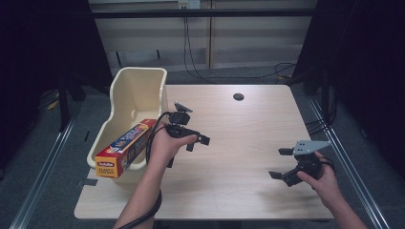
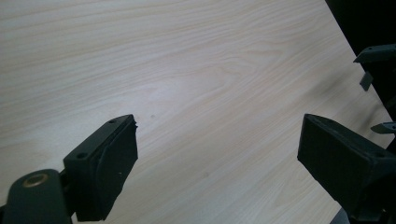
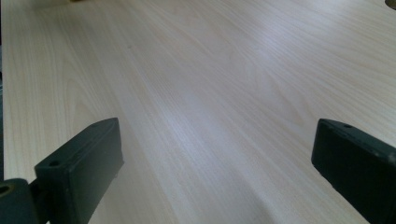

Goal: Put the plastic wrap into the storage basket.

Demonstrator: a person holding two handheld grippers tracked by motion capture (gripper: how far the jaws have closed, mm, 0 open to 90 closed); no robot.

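A cream plastic bin stands at the table's left edge. A long orange and blue box of plastic wrap lies in it, its near end jutting out over the bin's front rim. My left gripper hovers just right of the box, open, with nothing between its fingers. In the left gripper view the left gripper stands wide over bare wood. My right gripper is at the near right of the table, open and empty. In the right gripper view the right gripper frames plain tabletop.
The light wooden table has a round cable hole near its far edge. Dark floor, metal rails and cables surround it. The other gripper shows at the right edge of the left gripper view.
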